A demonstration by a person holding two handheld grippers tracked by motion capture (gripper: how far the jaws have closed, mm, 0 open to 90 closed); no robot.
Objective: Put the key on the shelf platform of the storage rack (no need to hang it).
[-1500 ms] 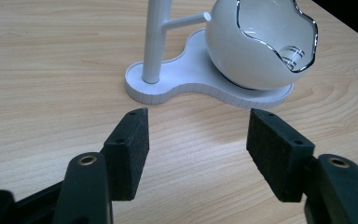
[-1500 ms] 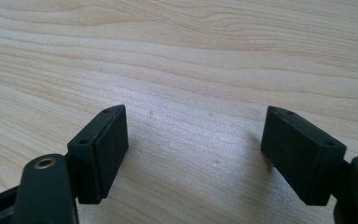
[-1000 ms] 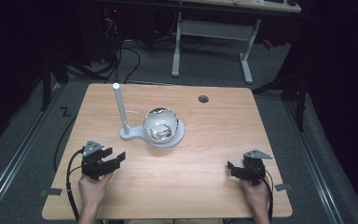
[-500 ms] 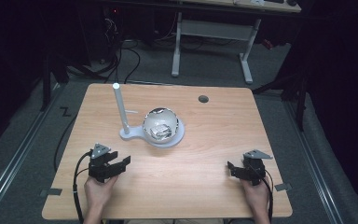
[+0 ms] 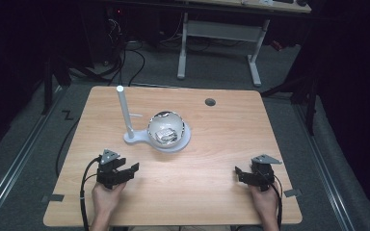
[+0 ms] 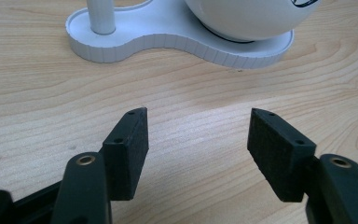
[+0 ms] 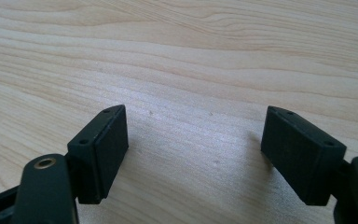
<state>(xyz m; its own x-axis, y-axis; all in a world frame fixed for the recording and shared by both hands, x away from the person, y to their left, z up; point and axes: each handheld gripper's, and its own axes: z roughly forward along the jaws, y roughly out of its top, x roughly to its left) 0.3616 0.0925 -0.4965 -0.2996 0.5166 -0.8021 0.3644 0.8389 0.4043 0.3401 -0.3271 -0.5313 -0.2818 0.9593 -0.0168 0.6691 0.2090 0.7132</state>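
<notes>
High view: the wooden counter (image 5: pixel 212 144) carries a white stand (image 5: pixel 168 142) near its middle — a flat base with an upright white post (image 5: pixel 124 111) at its left end and a shiny round globe (image 5: pixel 166 128) seated on its right end. The left gripper (image 5: pixel 134 168) sits at the near-left of the counter, held by the person's left hand (image 5: pixel 106 199), its tips turned toward the stand and well short of it. The right gripper (image 5: pixel 237 171) sits at the near-right, held by the right hand (image 5: pixel 265 204), well apart from the stand.

Left gripper view: the fingers (image 6: pixel 129 144) stand released, with bare wood between them. The ribbed rim of the stand's base lies ahead, apart from the tips, with the post rising at upper left and the globe's underside at upper right.

Right gripper view: the fingers (image 7: pixel 103 147) stand released — wide apart over bare counter, nothing between them.
</notes>
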